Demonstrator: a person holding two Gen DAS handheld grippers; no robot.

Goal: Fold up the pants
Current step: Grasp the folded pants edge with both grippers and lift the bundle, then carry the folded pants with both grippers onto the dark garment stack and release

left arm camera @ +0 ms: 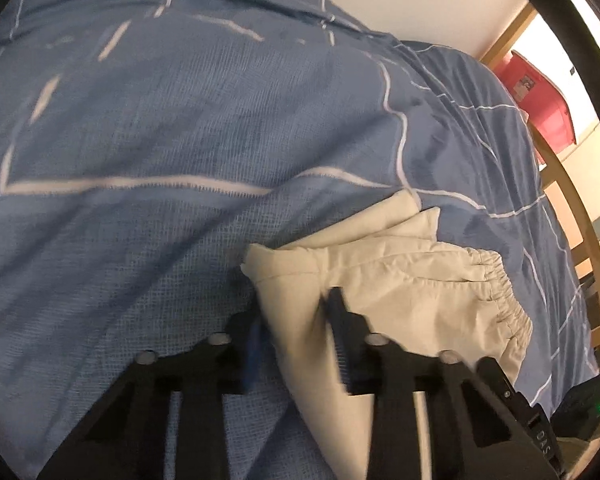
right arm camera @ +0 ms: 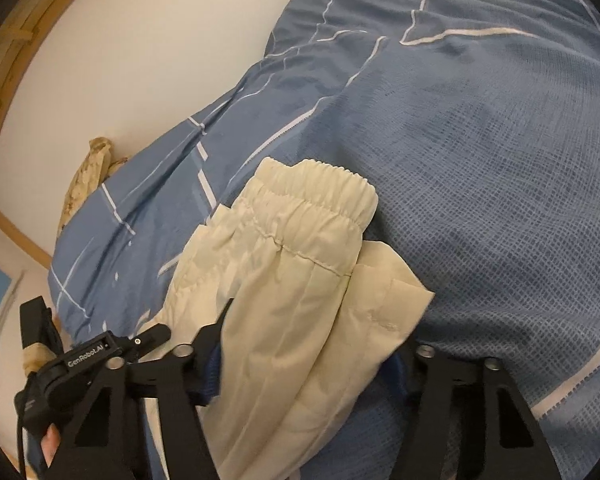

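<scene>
Cream pants (left arm camera: 400, 280) lie folded on a blue patterned bed cover (left arm camera: 180, 140), elastic waistband to the right. My left gripper (left arm camera: 296, 312) has its black fingers on either side of a folded edge of the pants, partly closed on the cloth. In the right wrist view the pants (right arm camera: 292, 280) run between the fingers of my right gripper (right arm camera: 320, 344), waistband (right arm camera: 320, 188) on the far side. The right jaws stand wide apart around the cloth. The other gripper (right arm camera: 60, 360) shows at the lower left of that view.
The blue cover (right arm camera: 480, 160) with white lines fills most of both views. A wooden bed frame (left arm camera: 580, 220) and a red box (left arm camera: 548, 108) lie to the right. A white wall (right arm camera: 140, 60) and a wooden rail (right arm camera: 20, 40) lie to the left.
</scene>
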